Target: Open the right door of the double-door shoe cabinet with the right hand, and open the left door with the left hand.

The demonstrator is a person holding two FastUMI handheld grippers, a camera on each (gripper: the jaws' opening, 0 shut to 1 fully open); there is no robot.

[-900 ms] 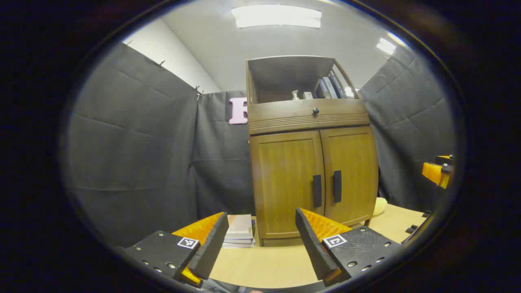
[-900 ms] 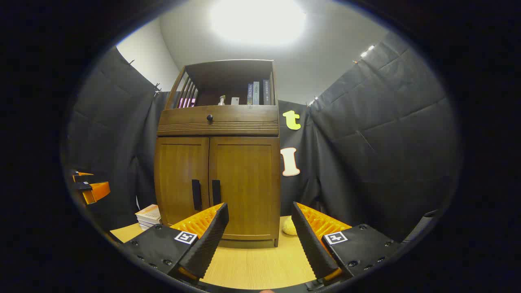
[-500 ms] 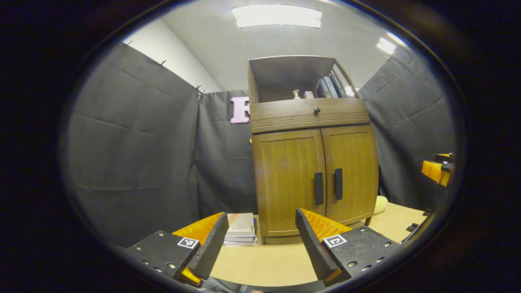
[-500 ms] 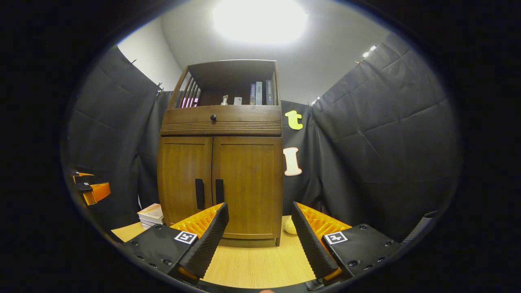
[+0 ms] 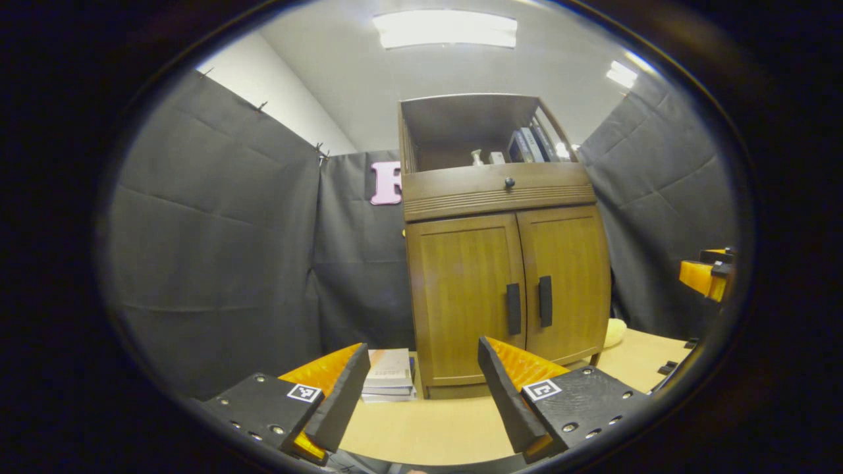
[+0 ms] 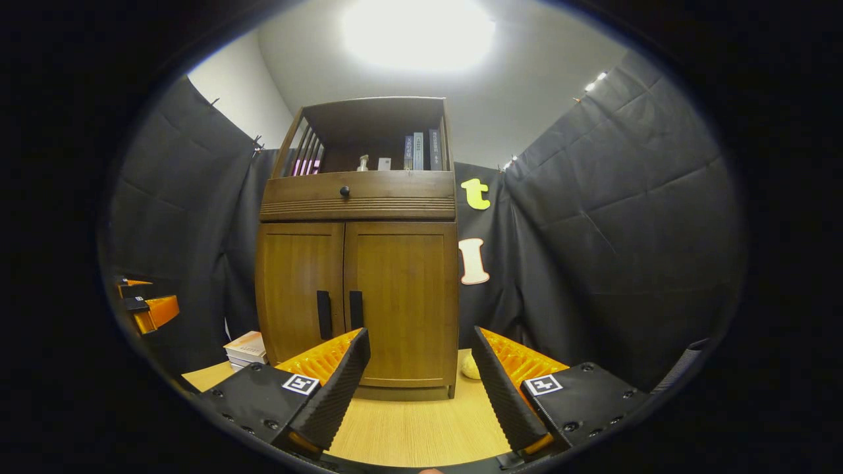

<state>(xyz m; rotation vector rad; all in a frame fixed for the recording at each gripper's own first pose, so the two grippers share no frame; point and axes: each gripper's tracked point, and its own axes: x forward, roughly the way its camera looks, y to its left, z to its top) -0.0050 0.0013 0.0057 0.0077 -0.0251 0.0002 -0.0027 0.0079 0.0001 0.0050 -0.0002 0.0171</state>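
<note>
A brown wooden shoe cabinet (image 5: 504,263) (image 6: 359,263) stands on a light wood floor, both doors shut. The left door (image 5: 464,296) (image 6: 299,289) and right door (image 5: 566,280) (image 6: 405,296) each carry a dark vertical handle (image 5: 513,309) (image 5: 545,301) (image 6: 323,315) (image 6: 355,309) at the centre seam. My left gripper (image 5: 421,395) is open, well short of the cabinet and low in front of the left door. My right gripper (image 6: 421,388) is open too, low before the right door. Each gripper appears at the edge of the other's view: right gripper (image 5: 708,276), left gripper (image 6: 148,306).
A drawer with a round knob (image 5: 508,182) (image 6: 344,191) sits above the doors, and an open shelf on top holds books (image 6: 421,150) and a small bottle (image 5: 476,157). A stack of books (image 5: 388,375) (image 6: 247,349) lies left of the cabinet. A yellowish soft thing (image 6: 469,367) (image 5: 614,332) lies at its right foot.
Both views have shifted only slightly; the cabinet sits nearly where it was. The doors stay shut and both grippers stay open.
</note>
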